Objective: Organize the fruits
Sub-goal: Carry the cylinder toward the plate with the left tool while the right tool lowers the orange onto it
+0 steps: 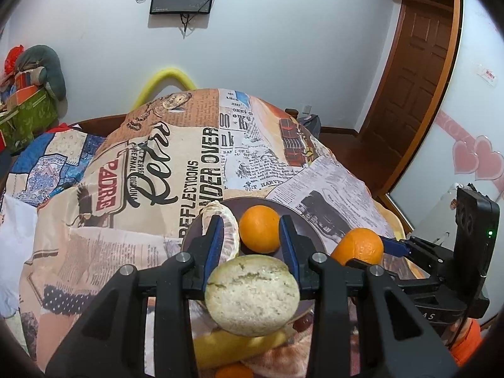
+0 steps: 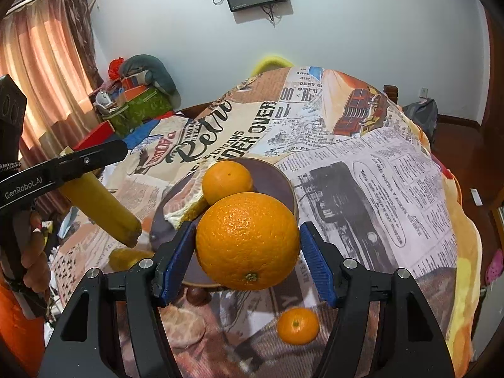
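My left gripper [image 1: 250, 223] is shut on a yellow banana [image 1: 252, 296], whose pale end faces the camera. From the right wrist the banana [image 2: 100, 204] hangs slanted from that gripper [image 2: 85, 160]. My right gripper [image 2: 249, 225] is shut on a large orange [image 2: 247, 241], held above the near rim of a dark plate [image 2: 277, 182]. On the plate lie a smaller orange [image 2: 226, 182] and a peeled citrus piece [image 2: 189, 201]. In the left wrist view the plate [image 1: 302, 220], its orange [image 1: 260, 228] and the right gripper's orange [image 1: 357, 247] show ahead.
A newspaper-print cloth [image 2: 378, 173] covers the rounded surface. A small tangerine [image 2: 297, 326] and another yellow fruit [image 2: 126, 258] lie on it near me. A cluttered pile of boxes [image 2: 135, 107] stands far left. A wooden door [image 1: 415, 72] is on the right.
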Motion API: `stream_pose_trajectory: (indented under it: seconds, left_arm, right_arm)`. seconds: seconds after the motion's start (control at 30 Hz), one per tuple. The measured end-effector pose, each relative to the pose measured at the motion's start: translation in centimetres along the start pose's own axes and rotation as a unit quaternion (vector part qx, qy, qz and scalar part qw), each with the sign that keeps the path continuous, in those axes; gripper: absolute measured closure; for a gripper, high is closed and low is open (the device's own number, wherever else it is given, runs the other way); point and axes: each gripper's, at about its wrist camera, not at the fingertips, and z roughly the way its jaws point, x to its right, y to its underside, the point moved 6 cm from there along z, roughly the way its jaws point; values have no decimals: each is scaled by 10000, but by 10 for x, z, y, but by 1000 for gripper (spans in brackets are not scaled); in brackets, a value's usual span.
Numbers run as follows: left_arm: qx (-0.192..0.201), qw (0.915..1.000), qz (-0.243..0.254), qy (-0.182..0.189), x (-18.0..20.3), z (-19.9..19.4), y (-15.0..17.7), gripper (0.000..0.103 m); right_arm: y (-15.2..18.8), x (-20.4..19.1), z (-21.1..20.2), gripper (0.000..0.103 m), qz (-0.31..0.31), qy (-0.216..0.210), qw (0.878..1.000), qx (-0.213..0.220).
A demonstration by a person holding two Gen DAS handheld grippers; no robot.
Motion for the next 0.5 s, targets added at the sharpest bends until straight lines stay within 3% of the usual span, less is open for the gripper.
stream_pose_trajectory:
  seconds: [0.17, 0.5]
  left_arm:
    - [-266, 9994, -2, 204, 4, 25, 2, 67]
    - [-750, 9969, -156, 169, -6, 73, 11, 67]
  right_arm:
    - [-4, 3, 10, 39, -8, -2, 10000, -43]
    - [-19, 15, 32, 38, 72, 58, 9999, -103]
